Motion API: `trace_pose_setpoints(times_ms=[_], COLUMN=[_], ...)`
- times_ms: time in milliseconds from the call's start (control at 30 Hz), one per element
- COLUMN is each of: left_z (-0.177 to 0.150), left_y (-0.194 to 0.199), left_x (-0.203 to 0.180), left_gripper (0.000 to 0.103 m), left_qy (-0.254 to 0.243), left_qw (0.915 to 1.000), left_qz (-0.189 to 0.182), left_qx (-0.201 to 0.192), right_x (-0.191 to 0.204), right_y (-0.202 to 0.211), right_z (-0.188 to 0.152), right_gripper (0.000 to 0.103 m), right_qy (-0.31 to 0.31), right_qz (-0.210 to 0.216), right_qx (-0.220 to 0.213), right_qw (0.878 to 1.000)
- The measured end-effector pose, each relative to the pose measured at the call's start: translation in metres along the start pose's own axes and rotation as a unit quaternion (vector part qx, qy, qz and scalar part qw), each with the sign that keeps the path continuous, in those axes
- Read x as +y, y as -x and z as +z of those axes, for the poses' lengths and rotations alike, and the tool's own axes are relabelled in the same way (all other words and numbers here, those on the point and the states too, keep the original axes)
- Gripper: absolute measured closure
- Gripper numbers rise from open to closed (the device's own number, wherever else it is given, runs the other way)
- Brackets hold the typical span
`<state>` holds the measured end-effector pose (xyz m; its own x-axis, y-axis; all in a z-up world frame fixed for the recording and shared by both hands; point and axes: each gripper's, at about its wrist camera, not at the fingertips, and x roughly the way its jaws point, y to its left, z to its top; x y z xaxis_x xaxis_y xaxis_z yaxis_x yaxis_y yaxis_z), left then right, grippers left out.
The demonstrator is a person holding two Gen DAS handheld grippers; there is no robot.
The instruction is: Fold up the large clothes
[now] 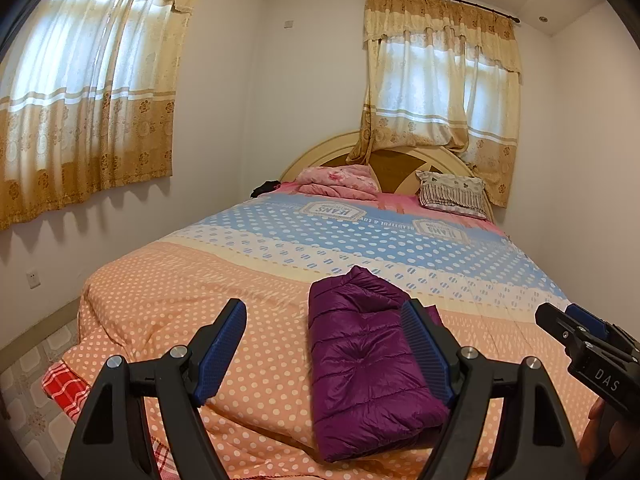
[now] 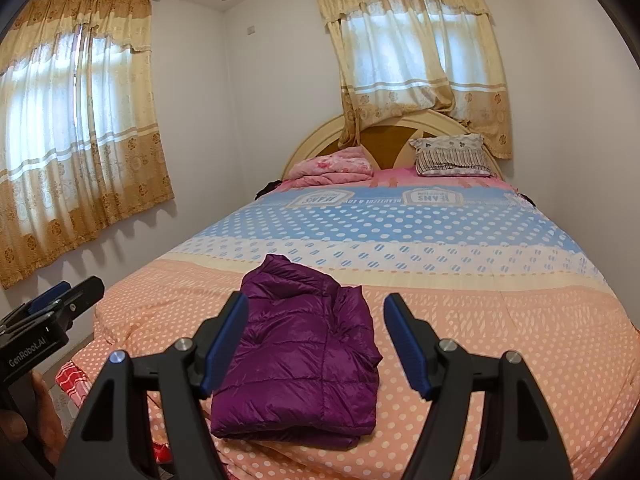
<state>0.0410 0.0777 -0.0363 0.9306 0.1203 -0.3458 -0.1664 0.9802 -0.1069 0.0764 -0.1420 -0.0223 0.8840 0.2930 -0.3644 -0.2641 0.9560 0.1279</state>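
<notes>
A purple quilted jacket (image 1: 360, 360) (image 2: 304, 360) lies folded into a thick rectangle on the bed's orange dotted quilt (image 1: 180, 300) (image 2: 480, 340), near the foot end. My left gripper (image 1: 324, 308) is open in front of it, and the jacket shows past its right finger (image 1: 424, 348). My right gripper (image 2: 316, 298) is open too, with the jacket lying on the quilt beyond its blue pads and nothing pinched between them. Each gripper shows at the edge of the other's view: the right gripper (image 1: 558, 312) and the left gripper (image 2: 76, 288).
The bed runs back to a rounded headboard (image 1: 320, 148), with a pink folded blanket (image 1: 340, 182) and a striped pillow (image 1: 452, 194). A red checked cloth (image 1: 64, 388) hangs at the foot's left corner. Tiled floor (image 1: 24, 372) lies left; a wall stands close on the right.
</notes>
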Motion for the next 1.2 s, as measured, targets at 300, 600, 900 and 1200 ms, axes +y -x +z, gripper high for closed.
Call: trace_pose_setpoints(times_ms=[300,600,900,1200], left_z=[-0.0012,-0.002,-0.0029,-0.0043], left_y=[-0.003,-0.0041,-0.0082,-0.0093], left_x=[-0.001,-0.0007,-0.0006,-0.0038], left_gripper=[0.023,0.023,0.023,0.023], left_qy=[-0.003,-0.003,-0.007,-0.011], left_qw=[1.0,0.9999,0.9997,0.9997], left_qz=[0.0,-0.002,-0.006,0.005], left_qx=[0.005,0.01,0.021,0.023], right_x=[-0.0011,0.0016,0.0021,0.0018], right_y=[0.001,0.0009,0.0013,0.0018], right_z=[-0.001,-0.0033,-0.0044,-0.0055], right_gripper=[0.03,0.03,0.03,0.03], right_qy=[-0.001,-0.001,-0.001,0.0], right_qz=[0.003,0.004,0.004,0.005], right_qx=[0.002,0.004,0.005,0.006], right_qw=[1.0,1.0,1.0,1.0])
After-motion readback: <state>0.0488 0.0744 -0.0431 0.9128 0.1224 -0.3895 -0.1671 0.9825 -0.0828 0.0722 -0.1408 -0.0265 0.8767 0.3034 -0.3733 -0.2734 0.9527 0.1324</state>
